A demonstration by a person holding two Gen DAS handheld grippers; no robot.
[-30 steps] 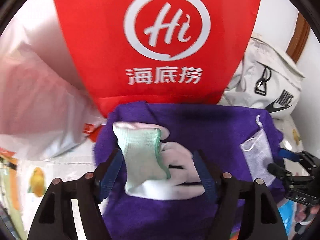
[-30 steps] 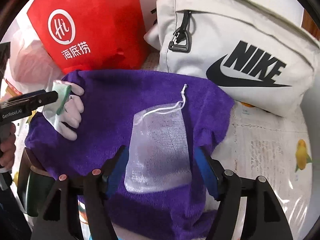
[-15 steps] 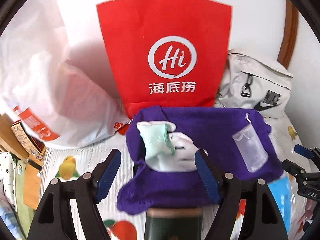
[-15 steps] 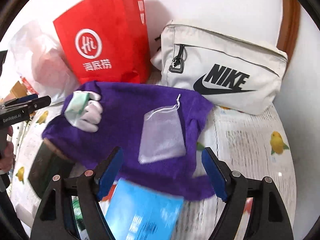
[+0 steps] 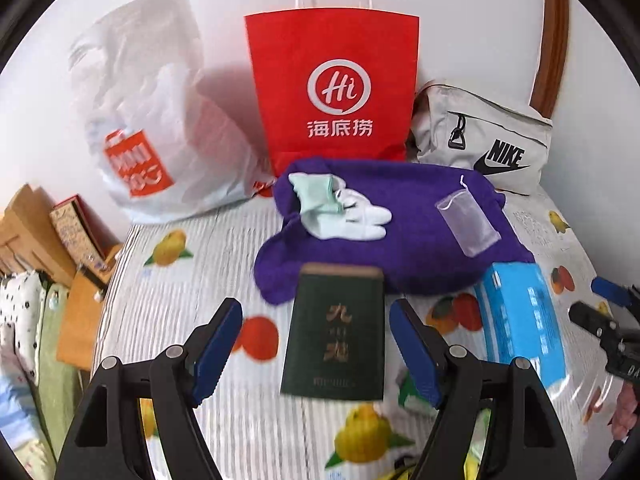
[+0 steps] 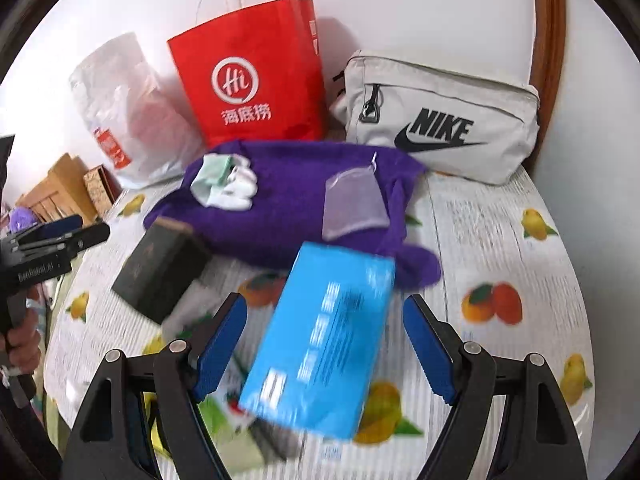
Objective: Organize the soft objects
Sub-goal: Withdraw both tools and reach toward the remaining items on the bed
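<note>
Both grippers, left (image 5: 314, 344) and right (image 6: 324, 344), pulled back since 1 second ago, jaws wide, empty. White glove (image 5: 344, 214) and mesh pouch (image 5: 468, 220) lie apart on purple towel (image 5: 400, 256); placement looks finished.

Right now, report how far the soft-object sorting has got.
Looks done: the white glove and the mesh pouch lie apart on the purple towel. In hand: nothing; the left hand-held gripper and the right hand-held gripper are both open, above the table. Left: the towel is spread loosely, partly draped over the green box and the blue box, so it probably needs tidying.
</note>
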